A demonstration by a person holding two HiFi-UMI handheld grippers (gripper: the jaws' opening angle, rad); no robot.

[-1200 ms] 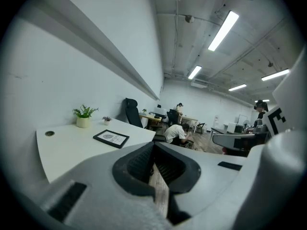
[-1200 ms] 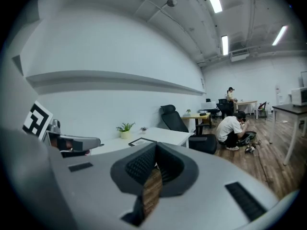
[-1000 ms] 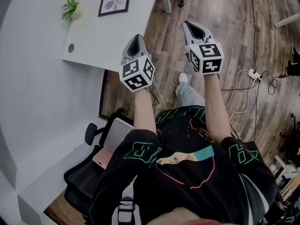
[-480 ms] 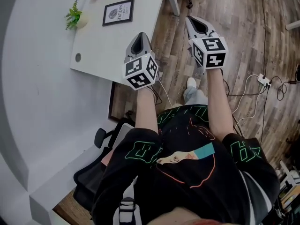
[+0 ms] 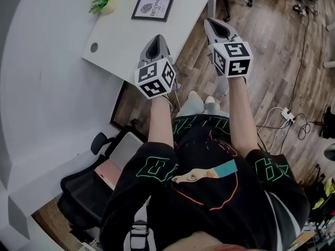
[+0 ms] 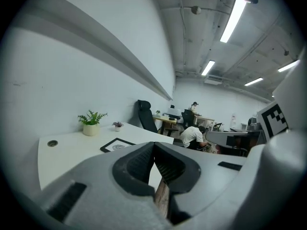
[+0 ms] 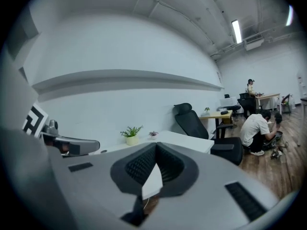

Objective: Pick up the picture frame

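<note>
A black picture frame [image 5: 152,8] with a white print lies flat on the white desk [image 5: 125,35] at the top of the head view. In the left gripper view the picture frame [image 6: 116,144] shows just beyond the jaws. My left gripper [image 5: 156,40] hangs over the desk's near edge, short of the frame, shut and empty. My right gripper [image 5: 215,24] is held over the wooden floor to the right of the desk, also shut with nothing in it. In their own views the left gripper [image 6: 154,145] and right gripper [image 7: 155,146] show jaws closed tip to tip.
A small potted plant [image 5: 102,3] stands left of the frame, with a round cable hole [image 5: 94,47] nearer the desk's edge. A black office chair [image 5: 89,192] with a laptop sits at the lower left. Cables [image 5: 285,116] trail on the floor. A person crouches [image 7: 259,128] by far desks.
Both grippers have moved forward toward the desk, staying shut. The desk and picture frame now sit closer and more to the right in the head view.
</note>
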